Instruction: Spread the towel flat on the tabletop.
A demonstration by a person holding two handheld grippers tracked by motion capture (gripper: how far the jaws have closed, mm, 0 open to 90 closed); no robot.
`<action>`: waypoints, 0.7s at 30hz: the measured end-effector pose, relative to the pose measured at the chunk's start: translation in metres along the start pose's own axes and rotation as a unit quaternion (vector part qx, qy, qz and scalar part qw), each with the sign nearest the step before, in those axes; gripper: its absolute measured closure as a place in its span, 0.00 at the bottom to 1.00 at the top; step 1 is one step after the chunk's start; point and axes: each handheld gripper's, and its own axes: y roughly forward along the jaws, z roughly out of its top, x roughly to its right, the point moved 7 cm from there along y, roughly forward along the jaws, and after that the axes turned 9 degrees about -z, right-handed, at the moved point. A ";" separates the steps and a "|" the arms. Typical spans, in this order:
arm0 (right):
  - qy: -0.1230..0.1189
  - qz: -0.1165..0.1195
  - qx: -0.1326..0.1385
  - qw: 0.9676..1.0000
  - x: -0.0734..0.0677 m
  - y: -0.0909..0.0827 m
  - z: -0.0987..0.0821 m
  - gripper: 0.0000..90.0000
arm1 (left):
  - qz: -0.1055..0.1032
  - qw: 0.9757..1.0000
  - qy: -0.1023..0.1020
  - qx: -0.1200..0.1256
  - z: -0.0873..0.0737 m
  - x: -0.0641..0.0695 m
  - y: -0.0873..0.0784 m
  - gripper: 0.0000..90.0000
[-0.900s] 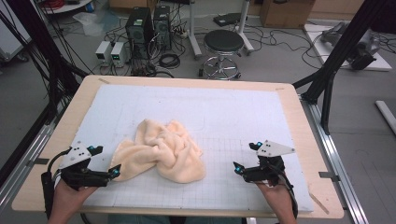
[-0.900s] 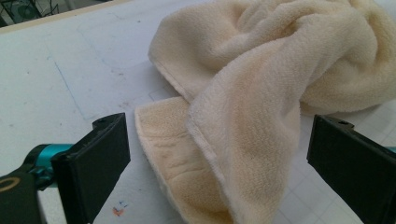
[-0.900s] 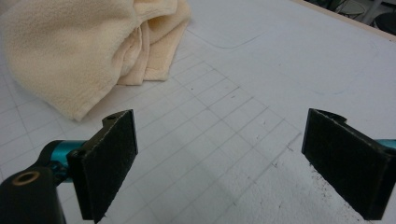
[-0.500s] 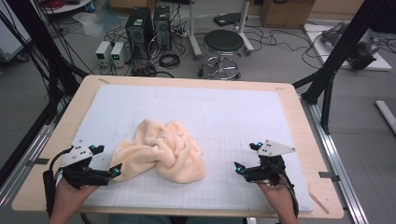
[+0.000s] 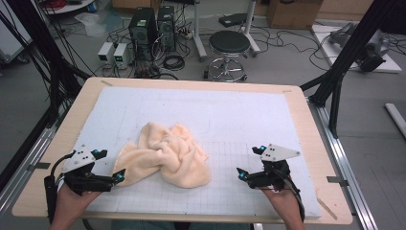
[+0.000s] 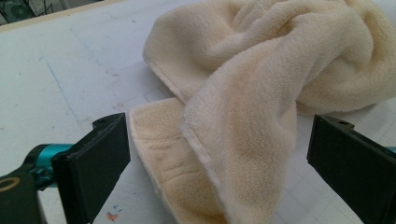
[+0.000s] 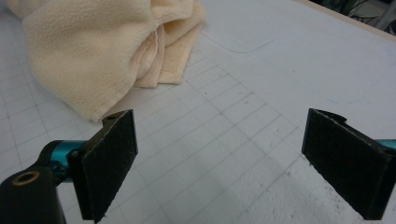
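Note:
A crumpled cream towel (image 5: 165,155) lies in a heap on the white gridded mat (image 5: 239,115), a little left of the middle. My left gripper (image 5: 109,164) sits at the towel's near-left corner. In the left gripper view its black jaws stand wide apart, with a folded edge of the towel (image 6: 233,140) lying between them; the pads (image 6: 93,163) do not press on it. My right gripper (image 5: 249,162) rests open on the mat to the right of the towel, a short gap away. In the right gripper view, bare mat lies between its pads (image 7: 109,163) and the towel (image 7: 102,51) sits ahead to the left.
The mat covers a wooden table (image 5: 316,143) whose rim shows all round. On the floor behind it stand a black stool (image 5: 230,48), computer towers (image 5: 148,24) and loose cables. Black frame posts (image 5: 354,52) rise at both sides.

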 end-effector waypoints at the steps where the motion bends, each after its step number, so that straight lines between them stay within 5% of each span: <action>1: -0.003 0.005 0.000 1.000 -0.001 0.001 0.003 0.11 | -0.001 1.000 0.000 0.001 0.000 0.000 0.000 0.07; 21: -0.039 0.070 0.003 0.997 -0.025 0.028 0.067 0.11 | 0.007 1.000 -0.007 0.006 -0.001 -0.002 -0.004 0.07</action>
